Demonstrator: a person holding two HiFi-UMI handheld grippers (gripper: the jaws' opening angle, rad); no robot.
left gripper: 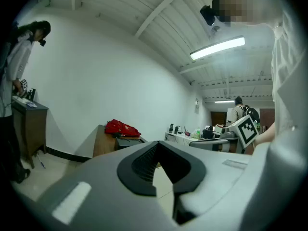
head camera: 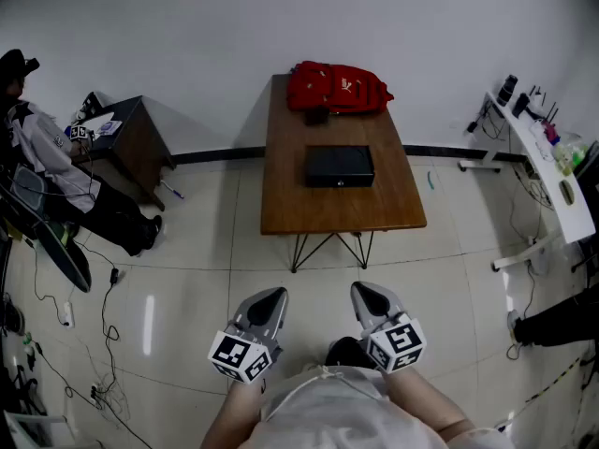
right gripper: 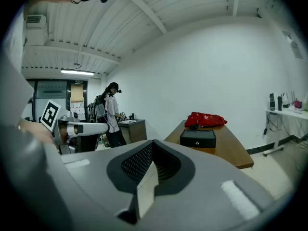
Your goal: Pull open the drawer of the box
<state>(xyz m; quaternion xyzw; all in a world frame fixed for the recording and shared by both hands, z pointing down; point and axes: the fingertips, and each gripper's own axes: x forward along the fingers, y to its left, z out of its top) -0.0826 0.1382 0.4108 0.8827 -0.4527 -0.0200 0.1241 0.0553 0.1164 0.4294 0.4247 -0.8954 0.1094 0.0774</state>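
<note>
A black box (head camera: 339,166) with a small front knob sits in the middle of a brown table (head camera: 290,204). A red bag (head camera: 337,87) lies behind it. My left gripper (head camera: 271,295) and right gripper (head camera: 365,290) are both shut and empty, side by side over the floor, close to my body and well short of the table. From the left gripper view, past its shut tips (left gripper: 157,144), the box (left gripper: 127,141) and the bag (left gripper: 121,127) are far off. The right gripper (right gripper: 153,143) view has the box (right gripper: 198,137) ahead on the table, its front facing me.
A person (head camera: 37,157) stands at the left by a dark side table (head camera: 131,138). A white desk (head camera: 547,171) with small items lines the right wall. Cables (head camera: 56,344) trail over the tiled floor at the left. Someone's leg (head camera: 562,321) shows at the right edge.
</note>
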